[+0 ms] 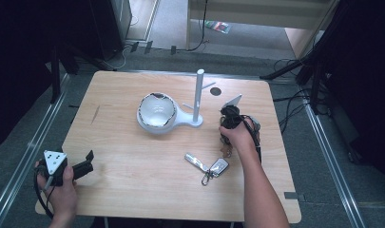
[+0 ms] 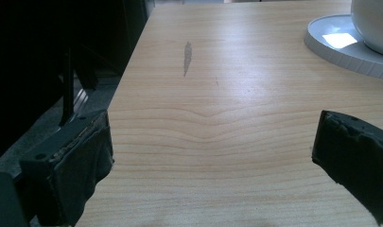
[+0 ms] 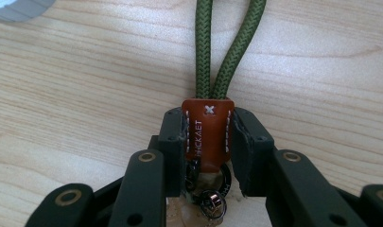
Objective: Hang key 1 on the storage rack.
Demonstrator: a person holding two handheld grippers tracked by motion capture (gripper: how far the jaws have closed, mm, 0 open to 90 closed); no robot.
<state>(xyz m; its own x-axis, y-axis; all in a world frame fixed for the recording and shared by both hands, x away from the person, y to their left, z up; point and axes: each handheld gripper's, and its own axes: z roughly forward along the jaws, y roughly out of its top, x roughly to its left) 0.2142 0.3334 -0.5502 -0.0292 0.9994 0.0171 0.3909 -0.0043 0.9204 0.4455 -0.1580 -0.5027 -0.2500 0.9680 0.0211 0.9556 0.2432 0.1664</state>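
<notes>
Rt gripper [image 3: 209, 142] clamped on keychain's leather tab [image 3: 207, 137] nr table's [image 1: 133, 190] right edge, prob. for hanging on stand [image 1: 198, 97]; lt gripper [image 2: 213, 161] wide open, empty.

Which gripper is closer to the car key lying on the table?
The right gripper. It sits just behind the car key, clamped on a keychain's brown leather tab. The left gripper waits, jaws open, near the table's left edge.

White bowl [image 1: 157, 110] on a white stand base [image 1: 178, 124] with upright peg post [image 1: 198, 95]; car key fob [image 1: 218, 166] nearer the table edge
</notes>
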